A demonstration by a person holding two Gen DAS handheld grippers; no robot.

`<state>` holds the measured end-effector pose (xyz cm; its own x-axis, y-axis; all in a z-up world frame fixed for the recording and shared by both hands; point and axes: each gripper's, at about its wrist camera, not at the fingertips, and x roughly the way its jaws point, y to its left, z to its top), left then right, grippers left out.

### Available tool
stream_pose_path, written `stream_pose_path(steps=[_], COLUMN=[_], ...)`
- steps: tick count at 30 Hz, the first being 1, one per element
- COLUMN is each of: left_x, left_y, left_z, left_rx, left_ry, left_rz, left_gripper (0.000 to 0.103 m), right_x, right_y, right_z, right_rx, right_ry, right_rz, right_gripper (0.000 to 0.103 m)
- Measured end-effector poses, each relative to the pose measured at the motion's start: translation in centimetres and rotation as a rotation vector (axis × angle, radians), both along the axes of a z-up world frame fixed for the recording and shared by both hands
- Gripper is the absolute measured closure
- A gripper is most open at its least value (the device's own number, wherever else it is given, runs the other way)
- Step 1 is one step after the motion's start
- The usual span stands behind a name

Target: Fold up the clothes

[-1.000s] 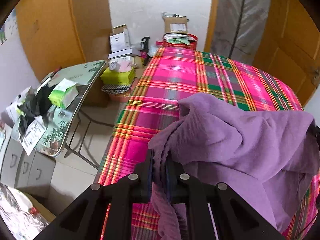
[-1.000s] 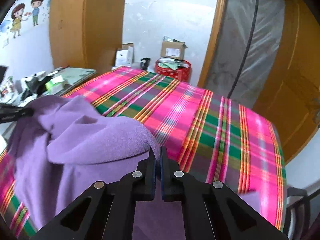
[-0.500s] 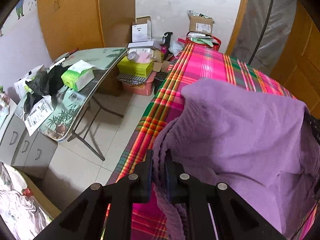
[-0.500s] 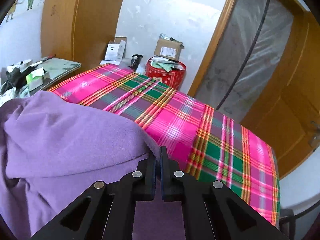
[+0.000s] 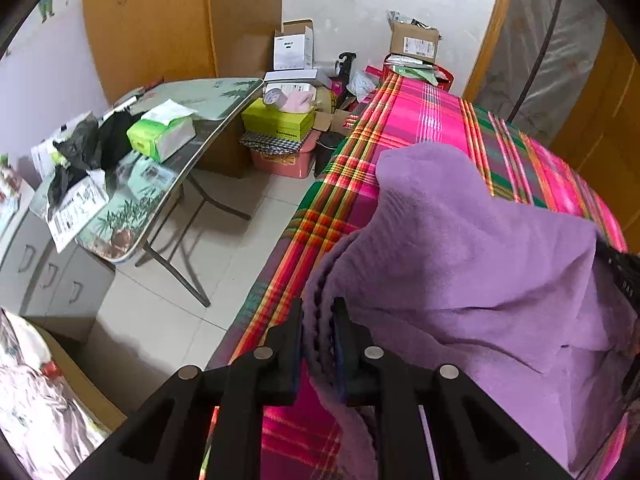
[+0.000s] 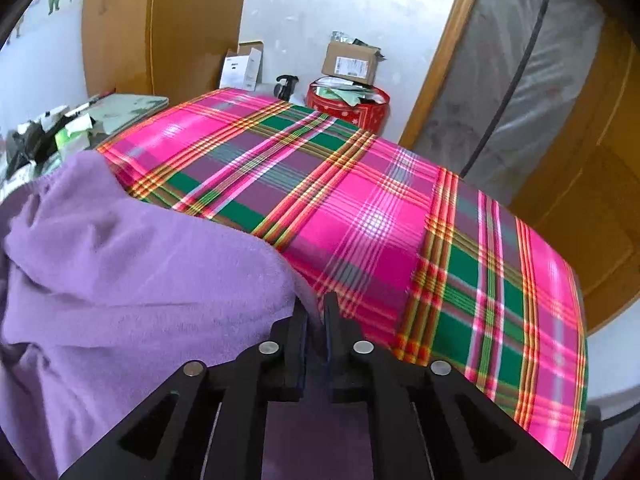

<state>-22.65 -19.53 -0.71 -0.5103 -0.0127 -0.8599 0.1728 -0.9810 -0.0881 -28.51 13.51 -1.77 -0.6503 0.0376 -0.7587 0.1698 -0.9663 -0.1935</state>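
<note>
A purple fleece garment [image 5: 472,256] hangs stretched between both grippers above a table covered in a pink and green plaid cloth [image 5: 432,116]. My left gripper [image 5: 318,312] is shut on a bunched, ribbed edge of the garment near the table's left side. My right gripper [image 6: 315,312] is shut on another edge of the same purple garment [image 6: 132,264], which spreads to its left. The plaid cloth [image 6: 380,216] lies bare ahead of the right gripper. The garment's lower part is hidden behind the grippers.
Left of the plaid table stands a folding side table [image 5: 192,120] with a tissue pack [image 5: 162,130] and papers. Boxes [image 5: 280,120] and a red tin [image 6: 348,106] crowd the floor by the far wall. A wooden wardrobe [image 5: 148,28] and door frame [image 6: 444,44] stand behind.
Both grippers have lifted and drawn back toward the table's near edge with the garment, which now hangs more spread out. More floor and side table show on the left.
</note>
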Motion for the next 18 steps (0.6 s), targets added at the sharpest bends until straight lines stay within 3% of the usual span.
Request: stream_pose_path(steps=[3, 8, 15, 18], left_x=[1.2, 3.7, 8.0, 9.6], left_y=[-0.4, -2.2, -2.4, -1.9], left_z=[0.6, 1.9, 1.3, 0.7], left_rx=[0.033, 0.109, 0.17, 0.199], left_ry=[0.012, 0.057, 0.035, 0.025], left_rz=[0.006, 0.051, 0.056, 0.055], left_gripper=[0.088, 0.087, 0.087, 0.085], right_x=[1.9, 6.0, 13.0, 16.5], right_y=[0.9, 2.2, 4.5, 5.5], right_z=[1.4, 3.2, 2.9, 1.8], right_rx=[-0.034, -0.072, -0.159, -0.151], right_ry=[0.025, 0.042, 0.028, 0.027], right_rz=[-0.001, 0.0, -0.032, -0.062], right_gripper=[0.085, 0.082, 0.081, 0.078])
